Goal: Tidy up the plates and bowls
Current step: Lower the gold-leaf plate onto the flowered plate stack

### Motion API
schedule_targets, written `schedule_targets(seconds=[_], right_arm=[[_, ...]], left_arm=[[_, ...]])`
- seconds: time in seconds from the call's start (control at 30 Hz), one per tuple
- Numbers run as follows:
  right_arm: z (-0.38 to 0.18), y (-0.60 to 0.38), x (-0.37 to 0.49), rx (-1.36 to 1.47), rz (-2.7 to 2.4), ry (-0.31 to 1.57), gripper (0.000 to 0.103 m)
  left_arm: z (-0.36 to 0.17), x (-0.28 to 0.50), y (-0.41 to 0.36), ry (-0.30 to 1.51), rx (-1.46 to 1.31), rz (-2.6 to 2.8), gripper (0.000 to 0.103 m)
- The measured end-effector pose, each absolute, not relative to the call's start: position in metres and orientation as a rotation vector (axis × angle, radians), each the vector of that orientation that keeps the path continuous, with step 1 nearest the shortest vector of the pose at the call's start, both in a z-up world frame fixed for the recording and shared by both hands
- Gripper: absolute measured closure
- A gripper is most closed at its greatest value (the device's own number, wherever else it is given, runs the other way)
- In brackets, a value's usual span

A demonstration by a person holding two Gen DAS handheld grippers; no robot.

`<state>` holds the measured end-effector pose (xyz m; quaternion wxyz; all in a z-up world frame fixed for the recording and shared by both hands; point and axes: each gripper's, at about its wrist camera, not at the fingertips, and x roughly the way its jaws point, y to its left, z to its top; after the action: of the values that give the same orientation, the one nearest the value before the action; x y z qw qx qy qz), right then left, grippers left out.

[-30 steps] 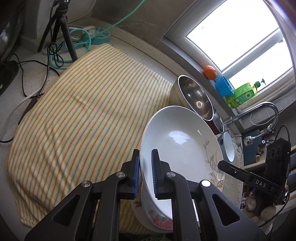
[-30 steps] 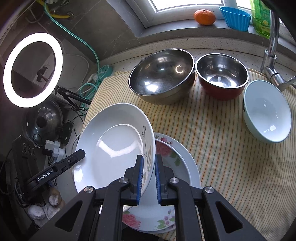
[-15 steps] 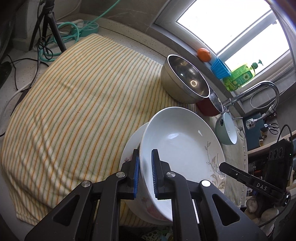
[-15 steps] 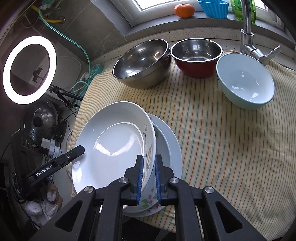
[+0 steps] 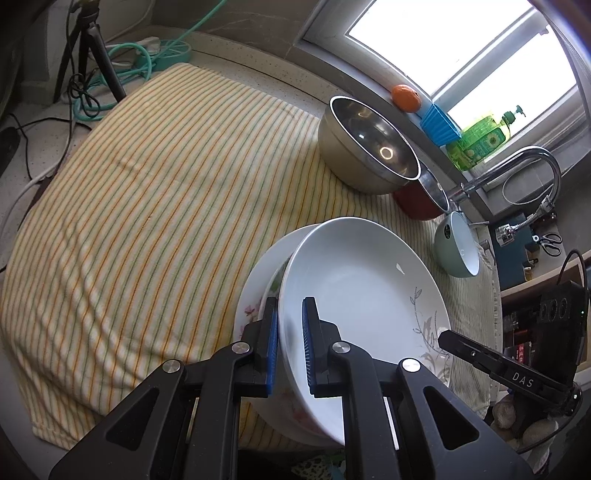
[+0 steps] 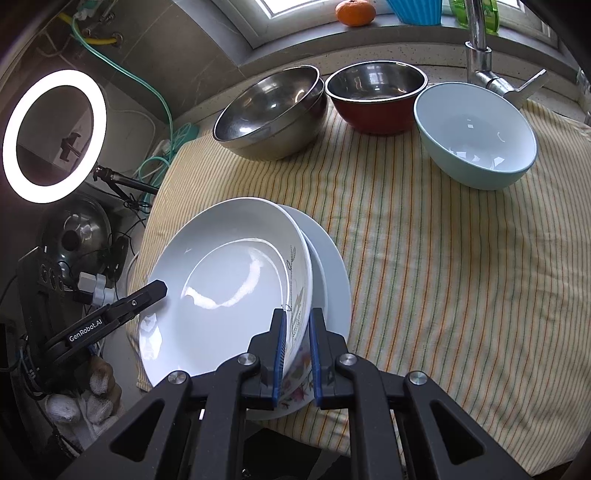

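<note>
- White glaze fills the near view: we hold a deep white plate (image 5: pixel 362 295) with a grey leaf sprig by its rim from both sides.
- Our left tongs (image 5: pixel 290 332) are clamped on the plate's near-left rim, blue pads on either face of the edge.
- Our right tongs (image 6: pixel 297 332) are clamped on the opposite rim, right by the leaf pattern.
- We keep this plate tilted, its far edge raised, just over a floral plate (image 6: pixel 295 384) that sits on a wider white plate (image 6: pixel 334 266); whether the lower rim touches the floral one we cannot tell.
- That stack lies at the near edge of a striped cloth (image 6: pixel 424 258) spread over the surface.
- Farther back on the cloth we see three bowls in a row: a large steel bowl (image 6: pixel 269 110), a red bowl with a steel inside (image 6: pixel 376 99) touching it, and a pale green bowl (image 6: pixel 476 133) beside the tap (image 6: pixel 480 48).
- On the windowsill beyond sit an orange (image 6: pixel 355 12), a blue cup (image 5: pixel 439 125) and a green soap bottle (image 5: pixel 480 142).
</note>
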<state>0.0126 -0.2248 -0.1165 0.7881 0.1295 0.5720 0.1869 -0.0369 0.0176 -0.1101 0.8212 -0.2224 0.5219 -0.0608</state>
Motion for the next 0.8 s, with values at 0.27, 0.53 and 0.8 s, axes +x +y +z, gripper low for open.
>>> schedule_targets(seconds=[0.27, 0.53, 0.8], right_arm=[[-0.120, -0.223, 0.013, 0.264, 0.404, 1.243, 0.092], [-0.129, -0.219, 0.010, 0.249, 0.403, 1.258, 0.092], [-0.134, -0.217, 0.008, 0.231, 0.397, 1.275, 0.092]], left_arm=[[-0.113, -0.037, 0.017, 1.118, -0.464, -0.130, 0.093], [-0.118, -0.037, 0.017, 1.131, -0.447, -0.131, 0.093], [-0.120, -0.036, 0.013, 1.128, -0.418, -0.140, 0.093]])
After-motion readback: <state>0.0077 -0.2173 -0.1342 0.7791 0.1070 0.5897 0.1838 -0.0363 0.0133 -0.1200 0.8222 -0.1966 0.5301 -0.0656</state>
